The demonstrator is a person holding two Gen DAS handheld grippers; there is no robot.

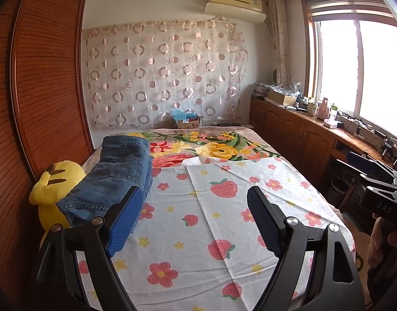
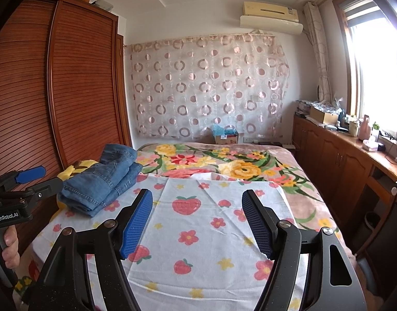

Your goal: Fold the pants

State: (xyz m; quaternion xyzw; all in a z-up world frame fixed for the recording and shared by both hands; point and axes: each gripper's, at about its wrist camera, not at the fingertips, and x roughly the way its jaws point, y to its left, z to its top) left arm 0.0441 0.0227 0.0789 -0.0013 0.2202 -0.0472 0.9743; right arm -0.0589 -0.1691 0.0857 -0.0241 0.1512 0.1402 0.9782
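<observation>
Folded blue denim pants (image 1: 115, 176) lie in a stack at the left edge of the bed, partly on a yellow plush toy (image 1: 53, 186). They also show in the right wrist view (image 2: 105, 184). My left gripper (image 1: 196, 194) is open and empty, held above the strawberry-print sheet (image 1: 224, 233), just right of the pants. My right gripper (image 2: 196, 197) is open and empty above the same sheet (image 2: 211, 246), right of the pants. The left gripper also shows at the left edge of the right wrist view (image 2: 30, 178). The right gripper's body is at the right edge of the left wrist view.
A flowered blanket (image 1: 214, 147) covers the far half of the bed. A wooden slatted wardrobe (image 1: 43, 83) stands along the left. A wooden cabinet counter (image 2: 354, 155) with clutter runs under the window at right. A cardboard box (image 1: 188, 123) sits behind the bed.
</observation>
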